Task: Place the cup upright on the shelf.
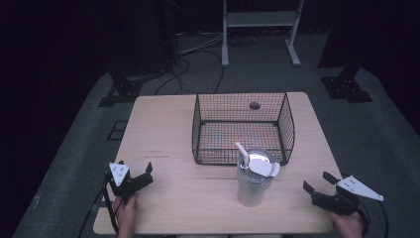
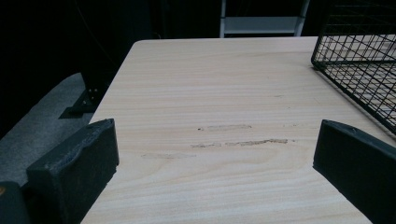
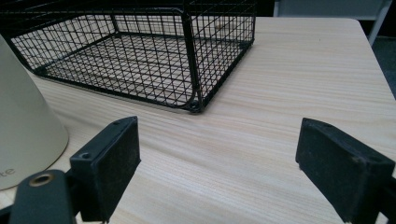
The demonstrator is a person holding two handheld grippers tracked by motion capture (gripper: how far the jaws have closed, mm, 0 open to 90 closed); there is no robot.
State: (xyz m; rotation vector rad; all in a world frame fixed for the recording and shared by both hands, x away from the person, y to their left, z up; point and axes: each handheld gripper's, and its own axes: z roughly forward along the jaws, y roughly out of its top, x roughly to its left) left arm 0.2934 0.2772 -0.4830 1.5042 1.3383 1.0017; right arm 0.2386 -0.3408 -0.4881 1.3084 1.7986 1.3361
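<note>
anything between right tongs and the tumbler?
Nothing: in the high view only bare table runs between the right tongs and the tumbler. The wire basket sits behind.

The cup [image 1: 254, 179] stands on the table [image 1: 163, 124] just in front of the basket [image 1: 242, 126]. The left gripper [image 1: 141, 174] rests well left of the cup, the right gripper [image 1: 318, 182] to its right.

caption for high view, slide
Both claws, left and right, open, flank a lidded tumbler before wire basket.
</note>
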